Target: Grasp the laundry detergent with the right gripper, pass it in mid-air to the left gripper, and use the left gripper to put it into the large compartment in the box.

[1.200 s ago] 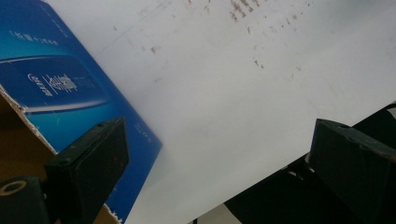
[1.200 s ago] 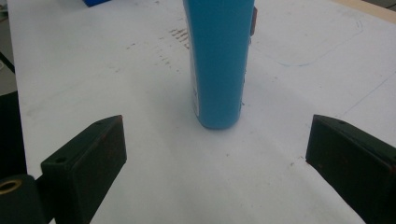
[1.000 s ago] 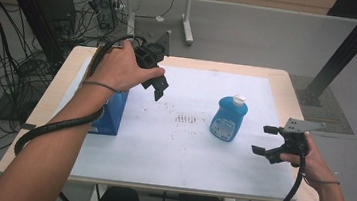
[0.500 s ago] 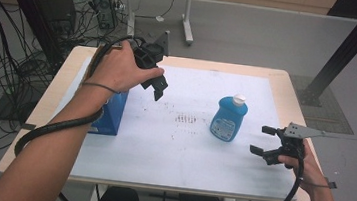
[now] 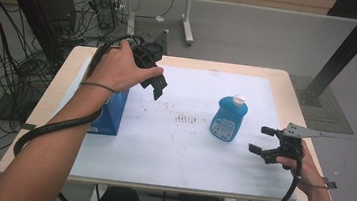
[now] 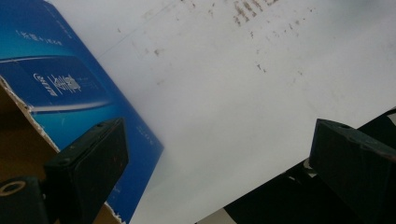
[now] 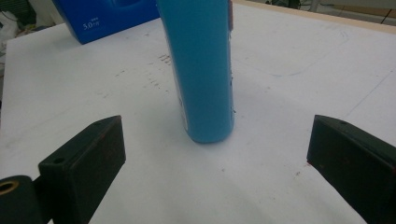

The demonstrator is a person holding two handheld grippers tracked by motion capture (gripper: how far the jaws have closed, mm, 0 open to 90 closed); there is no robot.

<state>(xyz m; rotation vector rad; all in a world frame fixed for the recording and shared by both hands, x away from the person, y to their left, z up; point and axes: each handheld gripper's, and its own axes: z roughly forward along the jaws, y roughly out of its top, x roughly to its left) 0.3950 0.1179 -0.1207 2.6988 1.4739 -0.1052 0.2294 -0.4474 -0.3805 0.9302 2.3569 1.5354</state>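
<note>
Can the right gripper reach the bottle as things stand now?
Probably yes. The right gripper is open and faces the upright bottle, with bare table between them.

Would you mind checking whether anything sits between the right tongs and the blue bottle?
Nothing visible does. The right tongs are open beside the upright blue bottle, with bare white table cover between them. The blue box stands off on the far side, under the left hand.
</note>
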